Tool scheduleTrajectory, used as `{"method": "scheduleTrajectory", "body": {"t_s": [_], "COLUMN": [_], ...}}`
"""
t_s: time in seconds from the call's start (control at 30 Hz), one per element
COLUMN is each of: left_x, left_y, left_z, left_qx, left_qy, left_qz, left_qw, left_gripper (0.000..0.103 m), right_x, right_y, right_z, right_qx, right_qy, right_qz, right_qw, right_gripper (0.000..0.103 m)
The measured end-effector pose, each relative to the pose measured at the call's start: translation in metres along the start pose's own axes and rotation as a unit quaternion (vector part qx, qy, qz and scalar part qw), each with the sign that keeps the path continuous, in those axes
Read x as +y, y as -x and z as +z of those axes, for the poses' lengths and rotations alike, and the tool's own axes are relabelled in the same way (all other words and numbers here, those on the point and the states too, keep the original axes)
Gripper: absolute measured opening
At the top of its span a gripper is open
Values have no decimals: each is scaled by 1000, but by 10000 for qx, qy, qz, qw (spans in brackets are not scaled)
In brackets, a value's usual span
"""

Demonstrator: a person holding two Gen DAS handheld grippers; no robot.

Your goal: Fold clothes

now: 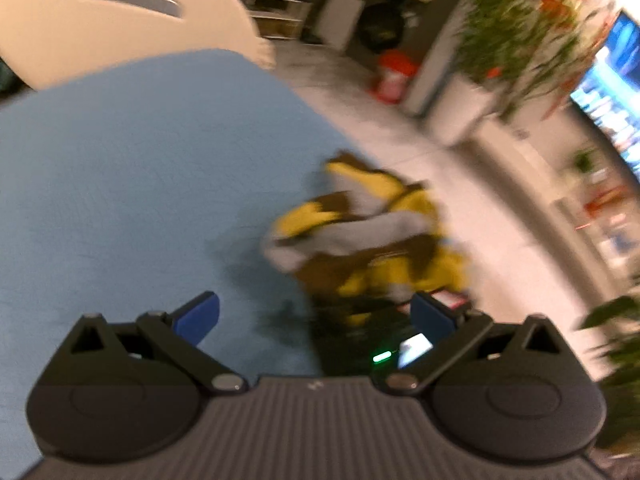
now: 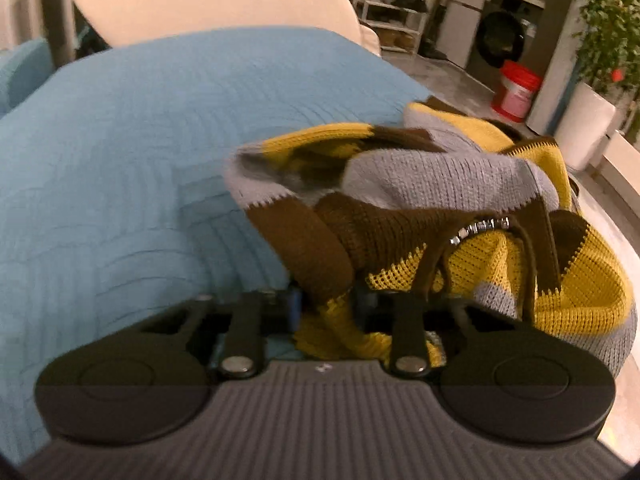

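Over the blue bedspread [image 1: 120,184], the left gripper [image 1: 316,316] is held wide open and nothing is gripped. Further right, the crumpled knit sweater [image 2: 460,216] is heaped at the bed's edge, where a yellow-and-brown fold is pinched between the nearly closed fingers of the right gripper [image 2: 326,304].

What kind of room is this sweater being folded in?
Probably a home bedroom opening onto a laundry area: the knitted sweater lies on a bed with a blue quilted bedspread and a cream headboard, with a front-loading washing machine and storage shelves behind.
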State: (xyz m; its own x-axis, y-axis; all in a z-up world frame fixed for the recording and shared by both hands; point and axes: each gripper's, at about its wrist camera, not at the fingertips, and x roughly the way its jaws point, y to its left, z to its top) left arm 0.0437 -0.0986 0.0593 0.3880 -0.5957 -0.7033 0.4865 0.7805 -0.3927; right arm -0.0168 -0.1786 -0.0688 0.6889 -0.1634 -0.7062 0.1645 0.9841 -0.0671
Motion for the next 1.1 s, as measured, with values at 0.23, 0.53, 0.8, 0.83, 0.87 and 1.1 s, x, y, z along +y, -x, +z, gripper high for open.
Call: {"method": "scheduleTrajectory", "body": {"t_s": [0.23,0.53,0.8,0.83,0.87,1.1], "left_x": [8,67,76,75,73,46], "left_y": [5,-62,-92,-100,-111,-157], "left_z": [-1,-32,-56,-59,-64,-90], "left_qx": [-81,1166,1522,1561,1620,1343], "left_qy": [15,615,722,719,670,-225], "left_qz": [602,1597,1416,1403,1440,2007], "left_qw": [9982,9783,9755,9751,9739,9701], "left_gripper": [103,103,103,103,103,92], "right_x": [4,69,15,-1,-17,-96], "right_y": [43,103,134,144,153,119], "right_z": [-7,-57,-56,-57,-59,-75], "right_qx": [-647,-963,-613,-766,-919,-273], "right_qy": [-130,987,-29,-365,-701,-3092], "right_qz": [459,2151,2531,2464,2393,2183], "right_qw": [9968,9668,9655,9655,9640,9252], "right_gripper": [12,13,81,83,83,85]}}
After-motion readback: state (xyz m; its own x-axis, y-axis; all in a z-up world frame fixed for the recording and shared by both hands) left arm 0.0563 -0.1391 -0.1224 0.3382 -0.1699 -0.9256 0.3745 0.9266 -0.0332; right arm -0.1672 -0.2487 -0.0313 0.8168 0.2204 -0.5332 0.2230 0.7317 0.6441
